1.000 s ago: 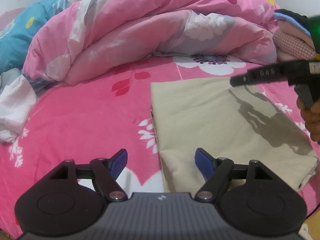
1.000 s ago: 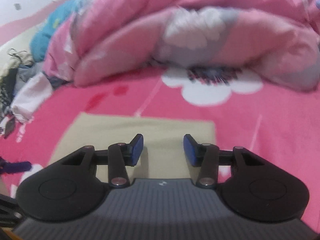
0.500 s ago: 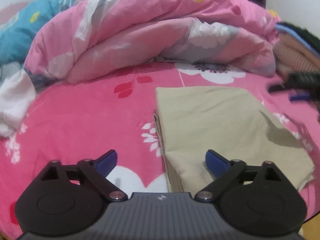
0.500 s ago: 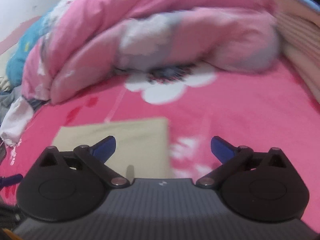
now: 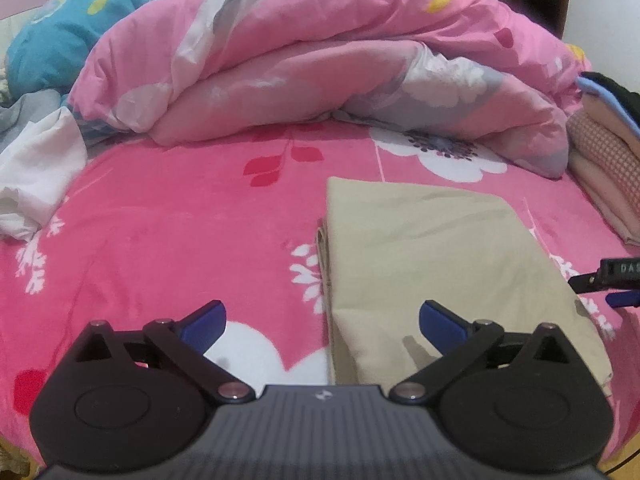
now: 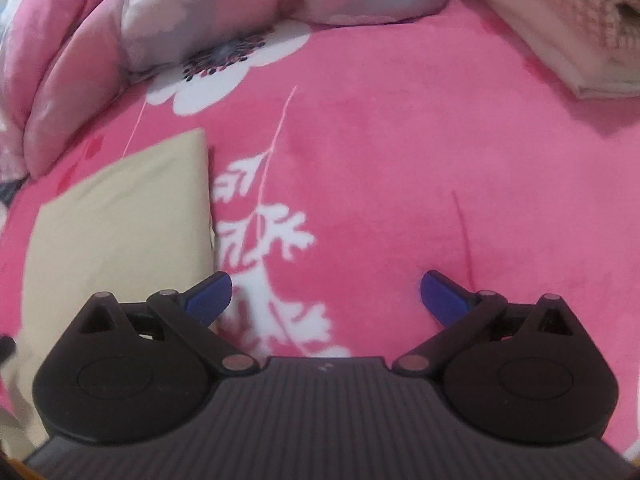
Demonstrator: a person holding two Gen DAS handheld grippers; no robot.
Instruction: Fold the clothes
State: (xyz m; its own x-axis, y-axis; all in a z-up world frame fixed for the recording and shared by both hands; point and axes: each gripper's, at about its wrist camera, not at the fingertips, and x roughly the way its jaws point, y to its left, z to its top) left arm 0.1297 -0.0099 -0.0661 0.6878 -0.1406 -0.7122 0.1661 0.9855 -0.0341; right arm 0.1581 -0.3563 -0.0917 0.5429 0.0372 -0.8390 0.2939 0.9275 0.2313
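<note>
A beige garment (image 5: 440,264) lies folded into a flat rectangle on the pink floral bed sheet (image 5: 160,240). My left gripper (image 5: 322,316) hovers at its near left edge. Its jaws are opening, the right pad (image 5: 440,320) is over the cloth, and nothing is pinched. In the right wrist view the same garment (image 6: 120,220) lies at the left. My right gripper (image 6: 326,292) stands open over bare sheet just right of the garment, holding nothing. Its tips (image 5: 600,290) also show at the right edge of the left wrist view.
A rolled pink floral quilt (image 5: 320,60) runs across the back of the bed. A crumpled white cloth (image 5: 36,184) and blue fabric (image 5: 52,40) lie at the left. A stack of folded clothes (image 5: 600,160) sits at the right, also in the right wrist view (image 6: 560,20).
Both pairs of jaws have spread wide. The right gripper has swung off the beige garment to the sheet on its right and rolled. The left gripper has barely moved.
</note>
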